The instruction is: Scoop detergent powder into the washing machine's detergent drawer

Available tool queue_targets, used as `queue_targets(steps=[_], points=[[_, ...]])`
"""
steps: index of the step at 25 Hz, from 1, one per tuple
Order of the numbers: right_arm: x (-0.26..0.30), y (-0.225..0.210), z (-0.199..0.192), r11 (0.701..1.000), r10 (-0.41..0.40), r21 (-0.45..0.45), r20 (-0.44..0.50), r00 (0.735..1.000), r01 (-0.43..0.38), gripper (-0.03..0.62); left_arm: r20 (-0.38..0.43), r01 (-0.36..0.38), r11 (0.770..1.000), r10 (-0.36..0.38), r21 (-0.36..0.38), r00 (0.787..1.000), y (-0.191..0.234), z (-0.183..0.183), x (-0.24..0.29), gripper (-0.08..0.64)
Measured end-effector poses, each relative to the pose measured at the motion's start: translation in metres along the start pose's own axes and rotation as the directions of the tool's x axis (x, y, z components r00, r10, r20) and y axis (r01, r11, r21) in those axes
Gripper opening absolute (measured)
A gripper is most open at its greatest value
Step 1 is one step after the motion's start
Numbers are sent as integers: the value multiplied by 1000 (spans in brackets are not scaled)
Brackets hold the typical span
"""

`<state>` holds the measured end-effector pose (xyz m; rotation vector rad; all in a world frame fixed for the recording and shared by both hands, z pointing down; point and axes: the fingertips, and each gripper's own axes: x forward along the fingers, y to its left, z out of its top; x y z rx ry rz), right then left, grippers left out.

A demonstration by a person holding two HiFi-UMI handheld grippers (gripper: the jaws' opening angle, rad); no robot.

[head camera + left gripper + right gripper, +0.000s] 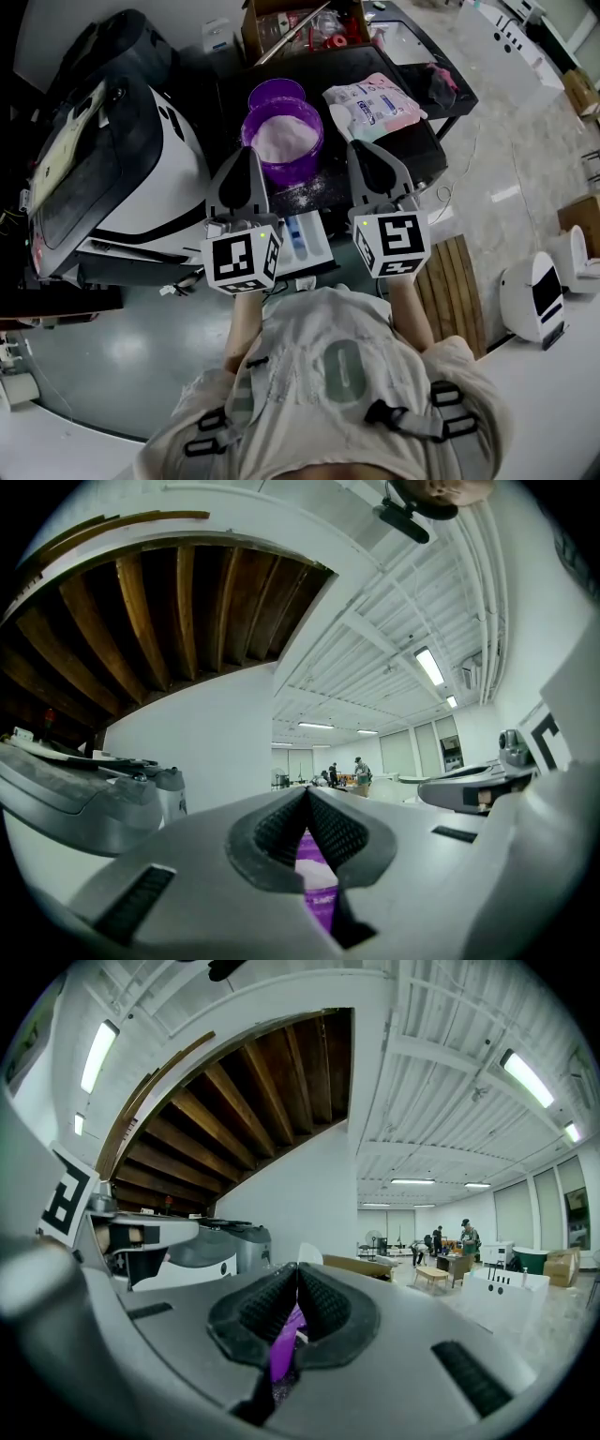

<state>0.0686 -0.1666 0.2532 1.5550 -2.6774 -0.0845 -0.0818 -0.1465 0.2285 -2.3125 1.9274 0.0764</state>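
A purple tub [284, 139] filled with white detergent powder stands on the dark table, its purple lid [277, 93] just behind it. The washing machine [112, 169] lies to the left. Its open detergent drawer [314, 246], with a blue compartment, shows below the tub between my two marker cubes. My left gripper [249, 152] [307, 794] is shut and empty at the tub's near left side. My right gripper [359, 146] [297, 1274] is shut and empty just right of the tub. In both gripper views the tub's purple shows through the gap under the pads.
A pink and white detergent bag [375, 103] lies behind the right gripper. Spilled powder [300, 195] dusts the dark table [417, 141] in front of the tub. A cardboard box [300, 28] stands at the back, a wooden bench [459, 291] to the right.
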Motion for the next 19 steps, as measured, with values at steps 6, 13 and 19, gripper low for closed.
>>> queue_targets(steps=[6,13,19], points=[[0,1,-1,1000,4,-3,-6,1000,-4,11,-2,-15,1000,15,-6,1000,6,-1,-1,20],[1,2,-2,1000,13,7,-4,1000,-13,11,-8,-17,1000,17,-5,1000,5,-5,-2,20],[6,6,2,1000,24,6,-3,1000,-24,11,-8,-25,1000,24,-6,1000,10,-2,0,20]])
